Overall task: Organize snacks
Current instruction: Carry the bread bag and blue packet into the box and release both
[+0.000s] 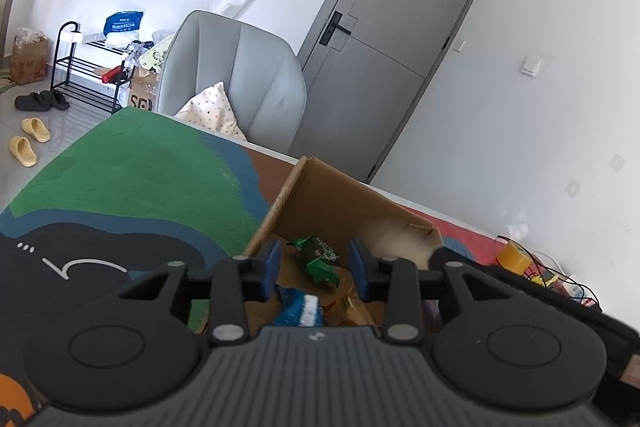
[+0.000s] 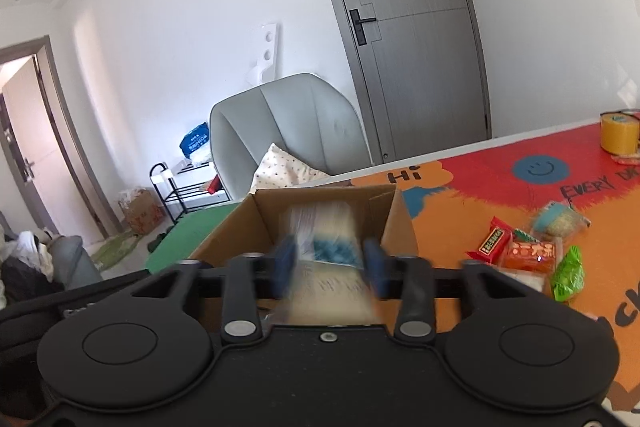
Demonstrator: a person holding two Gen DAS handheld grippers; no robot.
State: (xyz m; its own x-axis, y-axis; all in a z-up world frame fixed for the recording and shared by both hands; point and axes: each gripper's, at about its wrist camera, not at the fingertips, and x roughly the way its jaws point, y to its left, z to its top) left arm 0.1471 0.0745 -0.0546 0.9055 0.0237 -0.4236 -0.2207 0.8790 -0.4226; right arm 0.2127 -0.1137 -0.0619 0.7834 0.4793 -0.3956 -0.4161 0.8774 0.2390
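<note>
An open cardboard box [image 1: 340, 199] stands on the colourful mat. Inside it lie a green snack packet [image 1: 318, 257], a blue and white packet [image 1: 300, 309] and an amber wrapped one [image 1: 348, 307]. My left gripper [image 1: 314, 267] is open and empty, over the box's near side. My right gripper [image 2: 330, 263] holds a pale packet with a blue patch [image 2: 324, 259], blurred, between its fingers above the box [image 2: 264, 223]. Several loose snacks lie on the mat at right: a red packet [image 2: 492, 239], an orange packet [image 2: 530, 255], a green packet [image 2: 568, 273].
A grey armchair [image 1: 240, 67] with a dotted cushion [image 1: 216, 109] stands behind the table. A yellow tape roll [image 2: 619, 133] sits at the far right of the mat [image 2: 500, 187]. A yellow object with cables [image 1: 512, 257] lies beyond the box. A shoe rack [image 1: 88, 67] is by the wall.
</note>
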